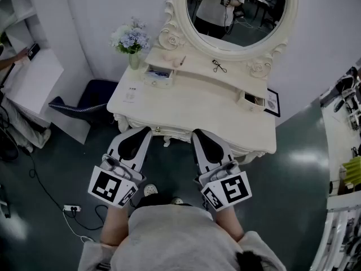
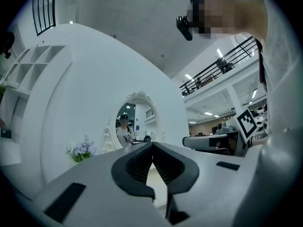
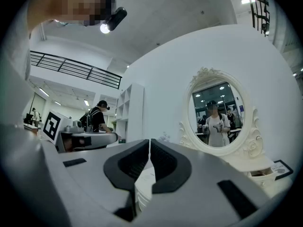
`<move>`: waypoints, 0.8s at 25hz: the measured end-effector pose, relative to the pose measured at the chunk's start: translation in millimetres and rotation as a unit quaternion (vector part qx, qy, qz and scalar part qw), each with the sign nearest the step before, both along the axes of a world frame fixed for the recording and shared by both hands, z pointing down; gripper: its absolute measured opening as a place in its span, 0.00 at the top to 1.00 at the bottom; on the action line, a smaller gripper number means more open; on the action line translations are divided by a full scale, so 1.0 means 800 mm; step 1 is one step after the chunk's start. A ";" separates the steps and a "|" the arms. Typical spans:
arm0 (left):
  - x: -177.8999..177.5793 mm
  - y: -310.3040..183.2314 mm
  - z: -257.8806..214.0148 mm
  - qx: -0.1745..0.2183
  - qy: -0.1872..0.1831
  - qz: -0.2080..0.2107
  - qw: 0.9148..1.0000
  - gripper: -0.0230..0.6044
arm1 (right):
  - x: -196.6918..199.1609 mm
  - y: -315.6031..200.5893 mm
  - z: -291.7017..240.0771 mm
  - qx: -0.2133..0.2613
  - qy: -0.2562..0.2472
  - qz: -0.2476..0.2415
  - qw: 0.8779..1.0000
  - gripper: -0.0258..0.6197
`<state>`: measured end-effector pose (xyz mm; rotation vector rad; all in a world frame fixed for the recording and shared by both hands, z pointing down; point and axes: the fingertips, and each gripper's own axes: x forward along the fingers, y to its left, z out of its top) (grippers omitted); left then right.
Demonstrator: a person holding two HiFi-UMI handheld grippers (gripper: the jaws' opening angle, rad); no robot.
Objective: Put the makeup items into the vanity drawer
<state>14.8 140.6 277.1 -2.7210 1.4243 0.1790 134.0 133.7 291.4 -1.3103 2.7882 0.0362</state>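
A cream vanity table with an oval mirror stands ahead of me. On its raised shelf a small left drawer and a small right drawer are pulled open. A thin pencil-like item and a black eyelash curler lie on the shelf between them. My left gripper and right gripper hover side by side at the table's front edge. Both are shut and empty. The left gripper and the right gripper point toward the mirror.
A vase of pale blue flowers stands at the table's back left corner, and a small card lies below it. A framed picture leans at the right. A dark blue seat sits left of the table. A power strip lies on the floor.
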 end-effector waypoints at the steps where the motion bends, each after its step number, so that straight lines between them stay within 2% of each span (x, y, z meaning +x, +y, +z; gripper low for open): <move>1: -0.001 0.000 0.000 0.000 0.000 0.000 1.000 0.94 | -0.001 0.000 -0.001 0.000 0.000 0.000 1.000 0.92; 12: -0.020 -0.010 -0.003 0.002 0.000 0.008 1.000 0.94 | -0.022 -0.008 -0.004 0.005 0.003 0.006 1.000 0.92; 20: -0.045 -0.032 -0.001 0.003 -0.002 0.016 1.000 0.94 | -0.039 -0.031 -0.003 0.001 -0.018 0.024 1.000 0.92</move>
